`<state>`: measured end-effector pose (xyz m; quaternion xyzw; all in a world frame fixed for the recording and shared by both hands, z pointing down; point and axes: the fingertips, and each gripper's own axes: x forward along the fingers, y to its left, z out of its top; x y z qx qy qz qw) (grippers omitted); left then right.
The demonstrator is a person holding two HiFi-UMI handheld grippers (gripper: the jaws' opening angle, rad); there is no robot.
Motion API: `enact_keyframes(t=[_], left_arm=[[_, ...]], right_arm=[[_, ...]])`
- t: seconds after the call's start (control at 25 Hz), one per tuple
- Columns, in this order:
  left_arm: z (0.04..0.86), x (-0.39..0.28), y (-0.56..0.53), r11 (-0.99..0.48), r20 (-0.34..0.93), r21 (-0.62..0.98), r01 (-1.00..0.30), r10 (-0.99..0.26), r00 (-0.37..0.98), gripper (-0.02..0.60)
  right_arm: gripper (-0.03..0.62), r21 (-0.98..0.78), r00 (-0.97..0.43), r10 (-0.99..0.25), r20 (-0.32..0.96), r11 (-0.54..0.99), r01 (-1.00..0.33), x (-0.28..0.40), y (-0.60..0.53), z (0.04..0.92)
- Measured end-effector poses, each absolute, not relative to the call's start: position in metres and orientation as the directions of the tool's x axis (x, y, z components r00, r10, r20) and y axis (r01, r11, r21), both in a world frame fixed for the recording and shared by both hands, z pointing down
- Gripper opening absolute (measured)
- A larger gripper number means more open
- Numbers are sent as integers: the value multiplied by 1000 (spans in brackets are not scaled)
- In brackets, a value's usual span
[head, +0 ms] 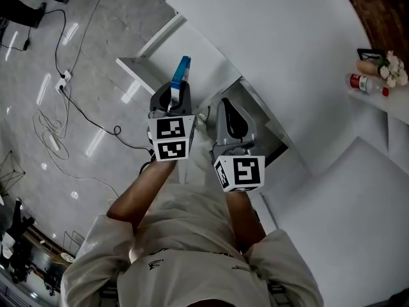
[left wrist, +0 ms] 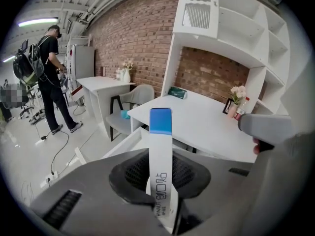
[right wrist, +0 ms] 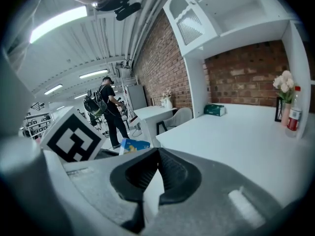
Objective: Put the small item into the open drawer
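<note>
Holding the box [left wrist: 160, 151] pinched upright between my left fingers [left wrist: 129, 176], I have it close to what I take to be the open drawer [head: 146, 69], but not yet inside it. My right fingers [right wrist: 181, 178] sit almost pressed together beside the drawer, with a white sliver in the gap that I cannot identify or call a grip. The pick-up looks done. Bringing the box over the drawer, lowering it and letting go remain.
</note>
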<state>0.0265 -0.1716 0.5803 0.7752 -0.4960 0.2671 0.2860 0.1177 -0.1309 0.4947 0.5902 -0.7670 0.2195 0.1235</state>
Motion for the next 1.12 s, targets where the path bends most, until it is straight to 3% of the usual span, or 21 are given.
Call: enact_keyframes(t=[1.12], left_arm=[[721, 34, -208, -246, 865, 144, -959, -439, 243, 72]], right_arm=[[-6, -213, -279, -806, 522, 193, -958, 134, -146, 553]])
